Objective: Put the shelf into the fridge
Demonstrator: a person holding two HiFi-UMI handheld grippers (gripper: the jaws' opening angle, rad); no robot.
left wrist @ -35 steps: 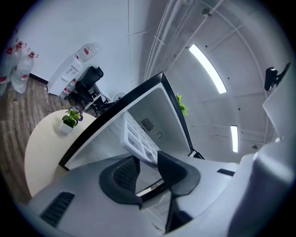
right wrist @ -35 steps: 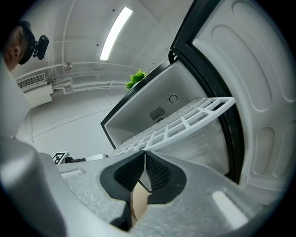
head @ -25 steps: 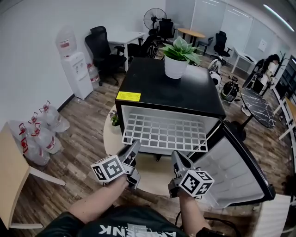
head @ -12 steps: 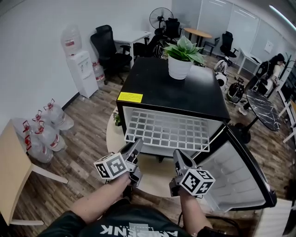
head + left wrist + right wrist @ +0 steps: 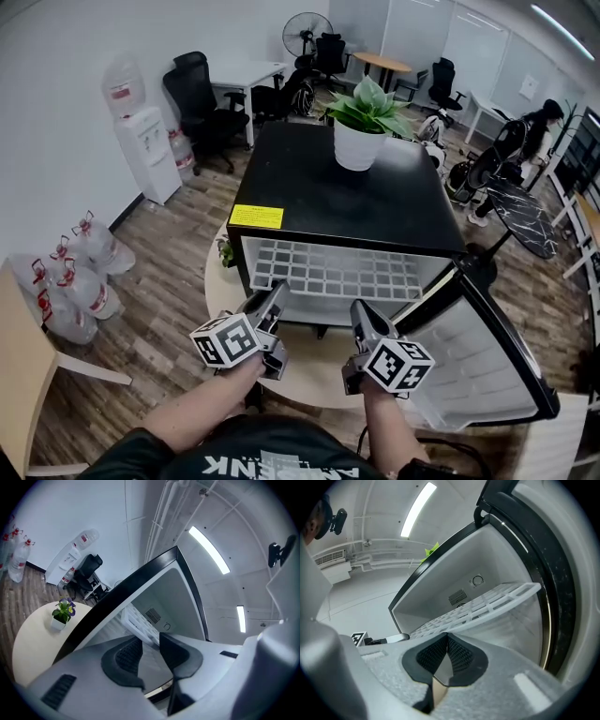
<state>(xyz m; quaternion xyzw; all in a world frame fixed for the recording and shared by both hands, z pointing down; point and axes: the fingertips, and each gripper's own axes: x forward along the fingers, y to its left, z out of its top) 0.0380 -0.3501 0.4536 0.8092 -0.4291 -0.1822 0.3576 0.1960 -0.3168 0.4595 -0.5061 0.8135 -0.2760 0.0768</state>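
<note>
A black mini fridge [image 5: 347, 192] stands on a round beige bench [image 5: 314, 361]. Its door [image 5: 473, 361] is swung wide open to the right. The white plastic grid shelf [image 5: 328, 272] lies level inside the fridge's white compartment, in its upper part. The shelf's front rail sits at about the opening's front edge.

The left gripper [image 5: 274, 294] hovers just in front of the shelf's left front corner. In the left gripper view the left gripper [image 5: 150, 644] has its jaws spread wide, having just been opening. Nothing is pinched between them, and the shelf [image 5: 139, 623] shows through the gap, a little ahead of the pads.

The right gripper [image 5: 359, 312] hangs near the shelf's right front part, apart from it. In the right gripper view the right gripper [image 5: 446, 641] has its ribbed black pads pressed together with nothing in them. The shelf [image 5: 487, 604] stretches across the compartment beyond.

A leafy green plant in a white pot [image 5: 361, 127] stands on the fridge's black top, and a yellow label [image 5: 256, 217] is stuck near the top's front left corner. A small potted plant [image 5: 62, 613] sits on the bench beside the fridge's left wall.
</note>
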